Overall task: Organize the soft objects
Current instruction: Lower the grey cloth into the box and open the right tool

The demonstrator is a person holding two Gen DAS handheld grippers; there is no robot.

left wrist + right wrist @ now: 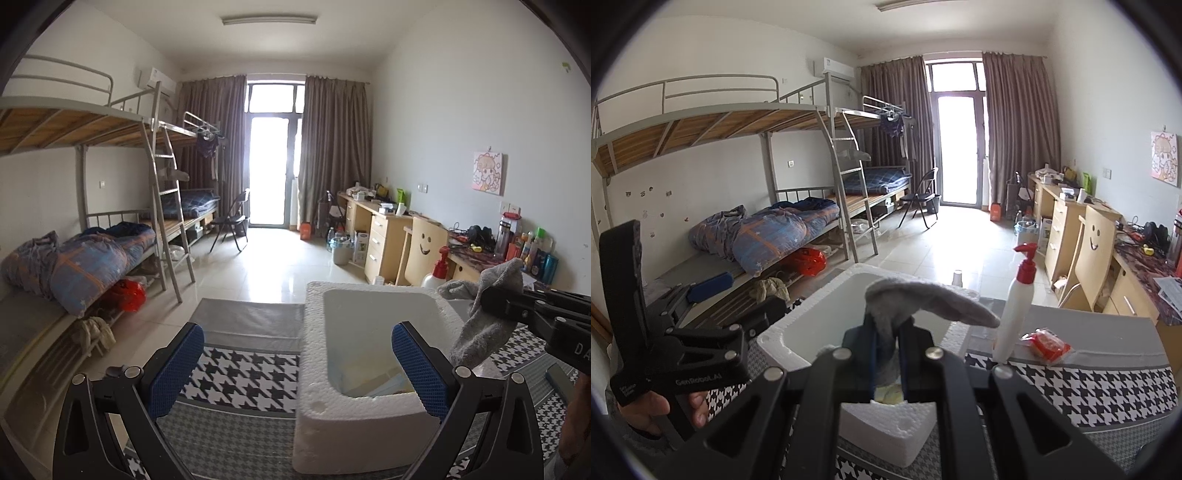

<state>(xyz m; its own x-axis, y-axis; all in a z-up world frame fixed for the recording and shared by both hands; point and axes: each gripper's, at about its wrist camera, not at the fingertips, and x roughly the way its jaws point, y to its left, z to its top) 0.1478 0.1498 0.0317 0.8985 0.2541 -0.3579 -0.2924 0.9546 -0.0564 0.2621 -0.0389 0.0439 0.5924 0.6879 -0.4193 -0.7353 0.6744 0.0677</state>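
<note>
A white foam box (321,376) stands on the houndstooth-patterned table; it also shows in the right wrist view (798,332). My right gripper (886,350) is shut on a grey sock (923,295), holding it above the box's opening. In the left wrist view the grey sock (480,332) hangs from the right gripper (495,299) over the box's right rim. My left gripper (295,365) is open and empty, its blue pads either side of the box's near left part. Some flat pale items lie at the box's bottom.
A white pump bottle with red top (1015,306) and a red packet (1047,345) stand on the table right of the box. Bunk beds (92,258) line the left wall, desks (391,236) the right. A dark flat object (559,376) lies at right.
</note>
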